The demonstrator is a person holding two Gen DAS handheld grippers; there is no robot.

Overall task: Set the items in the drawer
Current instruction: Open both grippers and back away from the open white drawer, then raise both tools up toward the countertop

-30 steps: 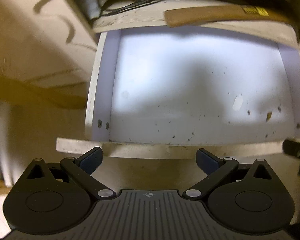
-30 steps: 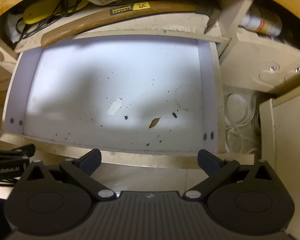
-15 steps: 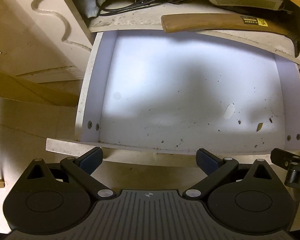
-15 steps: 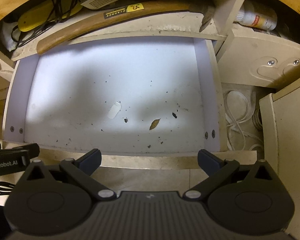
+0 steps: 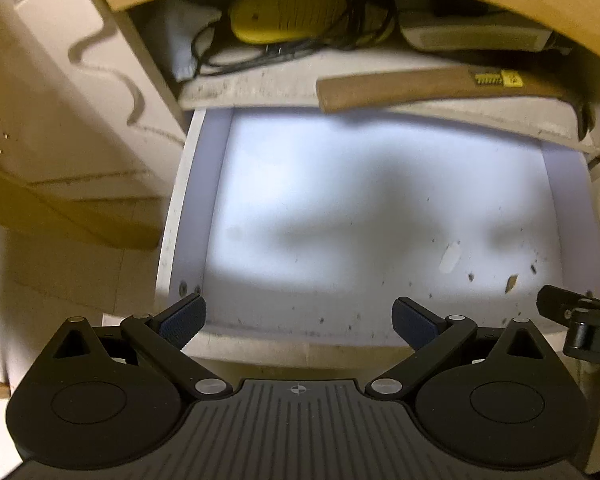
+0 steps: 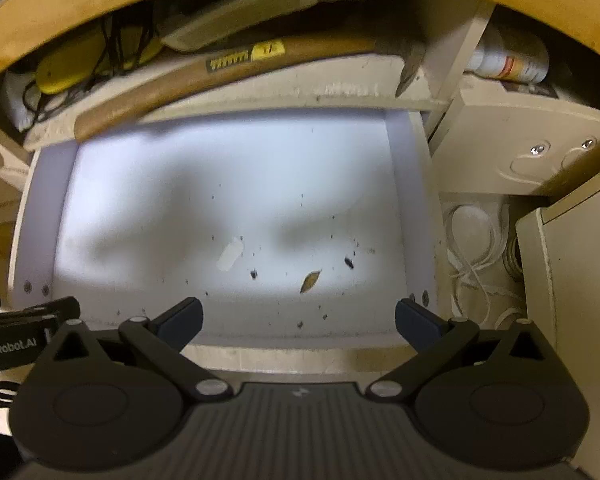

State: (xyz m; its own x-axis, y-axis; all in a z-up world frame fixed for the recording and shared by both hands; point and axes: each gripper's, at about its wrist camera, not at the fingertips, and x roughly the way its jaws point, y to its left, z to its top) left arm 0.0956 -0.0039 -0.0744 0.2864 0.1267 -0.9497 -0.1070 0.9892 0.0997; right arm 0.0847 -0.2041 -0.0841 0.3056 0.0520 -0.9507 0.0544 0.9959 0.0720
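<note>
The drawer (image 5: 380,208) stands pulled out, its white floor lit and carrying only dark specks, a pale scrap (image 6: 230,254) and a dry leaf (image 6: 311,280) towards its front right. Both tools hang over the drawer's front edge: the left tool (image 5: 299,320) is released, jaws spread wide with nothing between them, and the right tool (image 6: 298,318) is equally released and bare. On the shelf behind the drawer lies a wooden-handled hammer (image 6: 236,68), its handle reaching over the drawer's back edge. Further behind it sit a yellow device (image 5: 288,16) wrapped in black cable and a grey box (image 5: 472,36). Right of the drawer a coiled white cord (image 6: 476,248) lies lower down
</note>
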